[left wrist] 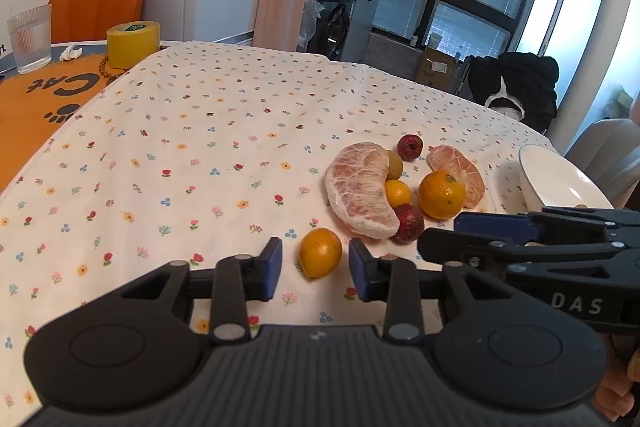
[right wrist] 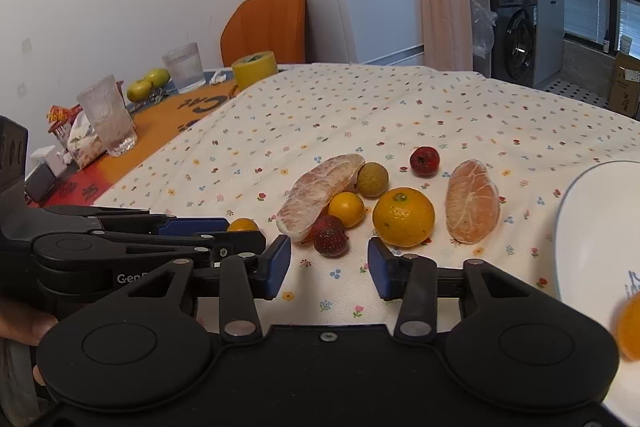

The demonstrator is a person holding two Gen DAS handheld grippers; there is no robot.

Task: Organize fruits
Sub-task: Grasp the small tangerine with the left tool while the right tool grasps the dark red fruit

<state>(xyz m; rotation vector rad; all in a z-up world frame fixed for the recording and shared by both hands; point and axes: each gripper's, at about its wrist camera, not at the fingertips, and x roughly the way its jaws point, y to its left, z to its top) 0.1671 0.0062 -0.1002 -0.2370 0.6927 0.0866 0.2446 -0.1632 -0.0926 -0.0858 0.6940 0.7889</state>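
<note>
the left gripper (left wrist: 315, 263) is spread wide, its blue pads either side of a small yellow-orange fruit (left wrist: 320, 252) that sits on the tabletop (left wrist: 200, 131) right in the gap, touching neither pad as far as i can tell. the fruit is slightly oval, with its long axis running roughly near-to-far and tilted a little, so the pads would close across its narrow width. of the two grippers this one is clearly the closer to that fruit; a straight closing looks like all that is needed.

the right gripper (right wrist: 329, 267) is also spread and holds nothing. it sits just to the right of the left one, and ahead of its opening lie a dark red fruit (right wrist: 329, 235) and an orange (right wrist: 403, 217), neither yet between the pads.

further out, the rest of the pile sits close together: a large peeled pomelo segment (left wrist: 360, 191) with a small yellow fruit (left wrist: 397, 192) tucked against it, a greenish fruit (right wrist: 372, 179) behind, another red fruit (right wrist: 424, 161) at the far side, and a second pomelo segment (right wrist: 472, 201) to the right of the orange. a white bowl (right wrist: 580, 227) waits at the right edge, with a blurred orange shape at its near edge, so it is probably where the fruit goes.
</note>
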